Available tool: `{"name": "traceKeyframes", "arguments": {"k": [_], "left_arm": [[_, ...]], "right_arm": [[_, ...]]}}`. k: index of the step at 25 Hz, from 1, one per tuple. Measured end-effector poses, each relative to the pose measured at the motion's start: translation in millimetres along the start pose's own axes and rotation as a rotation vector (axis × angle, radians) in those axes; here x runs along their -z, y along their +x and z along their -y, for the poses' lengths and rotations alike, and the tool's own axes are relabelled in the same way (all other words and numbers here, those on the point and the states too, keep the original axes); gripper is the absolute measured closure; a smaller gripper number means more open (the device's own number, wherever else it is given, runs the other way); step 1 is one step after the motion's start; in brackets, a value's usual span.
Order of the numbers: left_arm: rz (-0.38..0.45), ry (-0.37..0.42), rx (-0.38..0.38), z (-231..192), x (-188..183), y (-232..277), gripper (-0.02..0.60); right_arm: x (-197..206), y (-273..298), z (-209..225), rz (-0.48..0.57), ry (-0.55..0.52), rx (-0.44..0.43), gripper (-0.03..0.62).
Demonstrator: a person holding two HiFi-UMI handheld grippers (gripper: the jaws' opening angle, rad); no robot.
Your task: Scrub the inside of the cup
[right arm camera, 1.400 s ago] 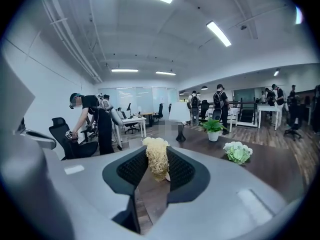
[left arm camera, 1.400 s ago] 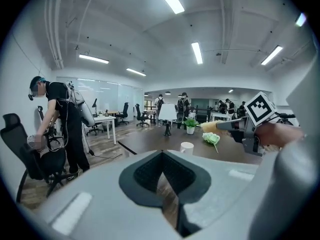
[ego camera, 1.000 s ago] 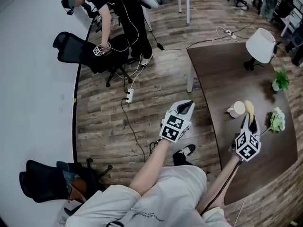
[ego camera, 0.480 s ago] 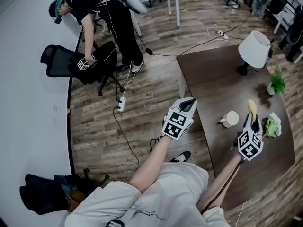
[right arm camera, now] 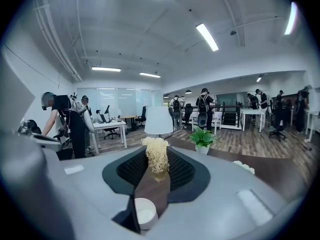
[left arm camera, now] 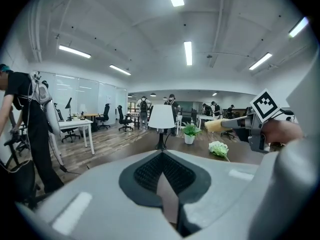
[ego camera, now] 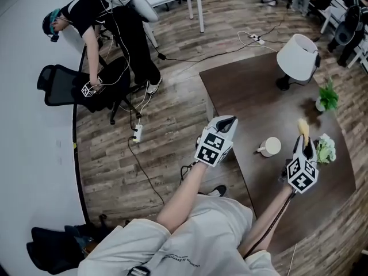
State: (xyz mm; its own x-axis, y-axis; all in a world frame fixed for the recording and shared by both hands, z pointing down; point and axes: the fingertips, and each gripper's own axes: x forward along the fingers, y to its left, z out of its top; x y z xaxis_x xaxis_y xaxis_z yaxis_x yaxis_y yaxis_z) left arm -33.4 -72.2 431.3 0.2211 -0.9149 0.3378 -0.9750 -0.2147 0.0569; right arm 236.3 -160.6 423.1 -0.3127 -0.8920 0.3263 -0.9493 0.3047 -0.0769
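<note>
The right claw [ego camera: 303, 145] is pinching a brush with a pale yellow fibrous head [right arm camera: 157, 159]. The head sticks out past the tips, clear of the cup. The left claw [ego camera: 229, 121] is pressed together with nothing in it, near the worktop's edge.

The white ceramic cup with a handle [ego camera: 270, 147] stands upright on the dark brown worktop [ego camera: 247, 91]. It is between the two claws, nearer the right, and touched by neither. Its inside looks bare and white, with no contents made out.

Judged progress: scrubbing not begun. The cup wants steadying, then the brush goes in.

Further out, a small white pot [ego camera: 320, 104] holds a green plant.
</note>
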Motion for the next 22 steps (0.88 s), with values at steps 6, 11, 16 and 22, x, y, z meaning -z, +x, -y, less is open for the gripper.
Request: {"name": "traceKeyframes", "arguments": {"k": [6,11,16,22], "left_arm": [[-0.06,-0.017,0.07,24,30,23,0.581],[-0.097,-0.029,0.115,39,46,35,0.581],[-0.111,0.023,0.171,38,57,55,0.581],[-0.167,0.165,0.392,65,93,85,0.581]], "right_arm": [[28,-10,3,-0.099,-0.099,-0.012,0.454],[43,-26,22,-0.148,-0.1,0.027,0.454],[58,-17,24,-0.201,-0.097,0.031,0.454],[91,6,-10,-0.376,-0.284,-0.143,0.456]]}}
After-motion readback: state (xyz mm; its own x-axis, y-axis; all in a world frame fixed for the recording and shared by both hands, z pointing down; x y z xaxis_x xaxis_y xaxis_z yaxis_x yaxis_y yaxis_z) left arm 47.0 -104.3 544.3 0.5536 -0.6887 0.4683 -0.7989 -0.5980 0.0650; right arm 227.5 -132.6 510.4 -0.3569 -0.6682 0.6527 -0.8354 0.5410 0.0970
